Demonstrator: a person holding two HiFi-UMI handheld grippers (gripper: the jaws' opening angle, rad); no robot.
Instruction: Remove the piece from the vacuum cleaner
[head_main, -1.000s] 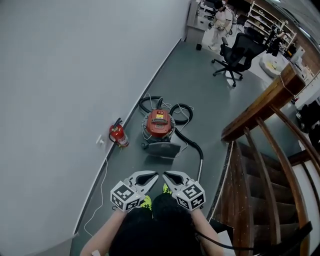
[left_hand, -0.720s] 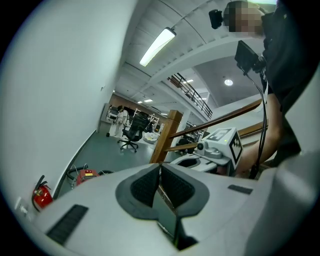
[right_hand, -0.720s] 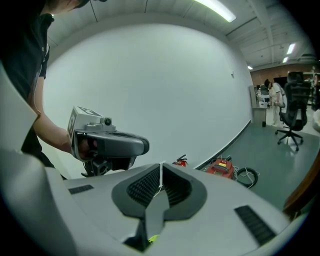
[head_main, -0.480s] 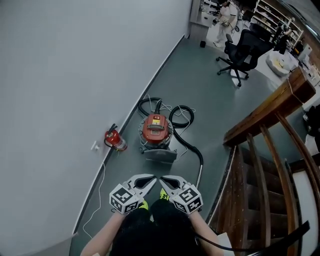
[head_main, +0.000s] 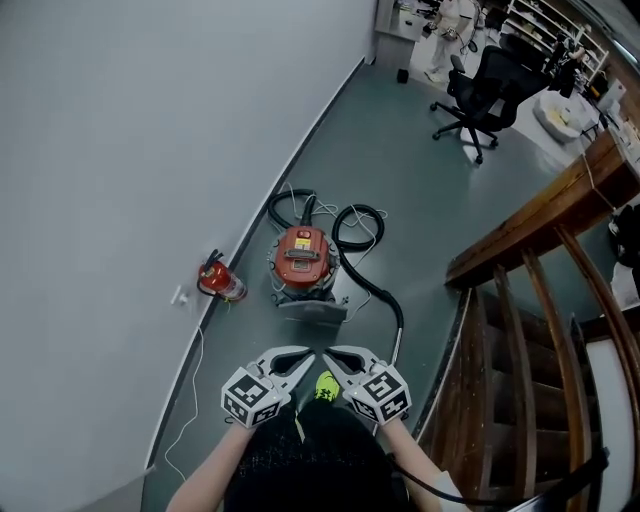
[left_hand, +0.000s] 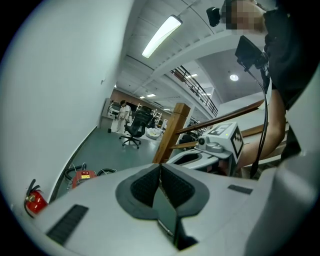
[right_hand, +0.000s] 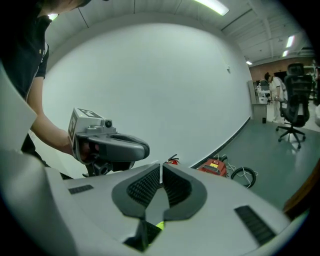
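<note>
A red canister vacuum cleaner (head_main: 302, 255) stands on the grey floor by the wall, a grey floor head (head_main: 313, 311) in front of it. Its black hose (head_main: 372, 285) loops behind and runs to a metal wand (head_main: 395, 343). It also shows small as the vacuum cleaner (left_hand: 83, 175) and the vacuum cleaner (right_hand: 215, 165). My left gripper (head_main: 309, 353) and right gripper (head_main: 327, 352) are held side by side, short of the floor head. Both are shut with nothing between the jaws, as the left gripper (left_hand: 160, 165) and right gripper (right_hand: 161, 165) show.
A red fire extinguisher (head_main: 218, 284) stands against the white wall, a thin white cable (head_main: 190, 385) trailing along the floor. A wooden stair railing (head_main: 535, 215) rises on the right. A black office chair (head_main: 482, 92) and a person in white (head_main: 447, 30) are far off.
Both grippers and the head have moved forward along the wall towards the vacuum cleaner. The jaws have stayed shut.
</note>
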